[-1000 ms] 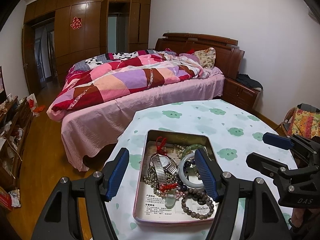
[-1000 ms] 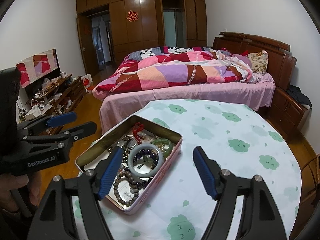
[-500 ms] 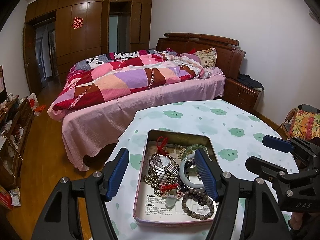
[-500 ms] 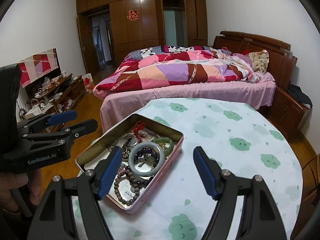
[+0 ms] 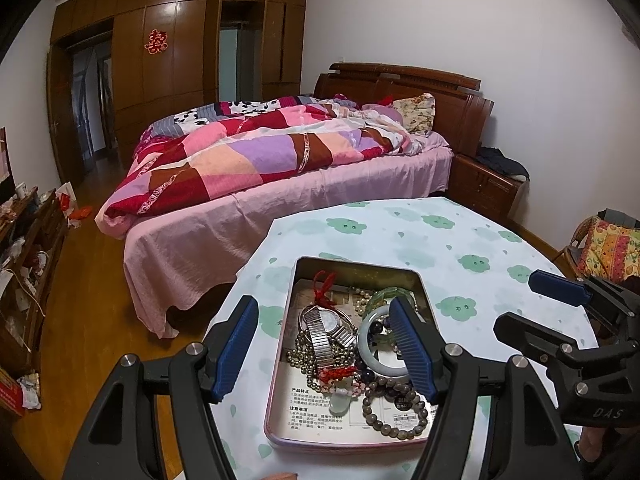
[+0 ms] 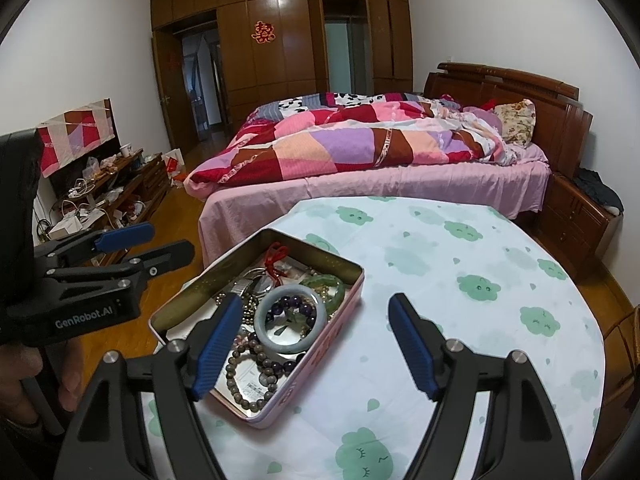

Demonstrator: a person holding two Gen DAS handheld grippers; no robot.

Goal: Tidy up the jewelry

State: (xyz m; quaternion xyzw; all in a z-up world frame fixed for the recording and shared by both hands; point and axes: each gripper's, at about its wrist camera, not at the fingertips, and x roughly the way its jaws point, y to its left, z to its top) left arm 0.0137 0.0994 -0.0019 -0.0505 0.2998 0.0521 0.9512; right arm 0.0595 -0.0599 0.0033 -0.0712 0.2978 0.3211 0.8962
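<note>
Jewelry-filled pink rectangular metal tin (image 5: 276, 392) on my cloud-print table (image 5: 460, 240), left gripper (image 5: 324, 348) spread wide above it, right gripper (image 6: 316, 344) likewise open, empty.

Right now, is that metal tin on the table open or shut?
Open. The tin has no lid on, and its wristwatch and bracelets lie exposed inside.

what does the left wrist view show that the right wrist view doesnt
Only the left wrist view shows the printed leaflet on the tin's floor, the watch face-up in full, and a patterned cushion at far right.

Only the right wrist view shows the tin's pink outer wall, the cluttered low cabinet at left, and the person's hand on the left gripper.

Both show the tin, pale bangle, green bangle, bead bracelet, table, bed, and both grippers open, left and right.
</note>
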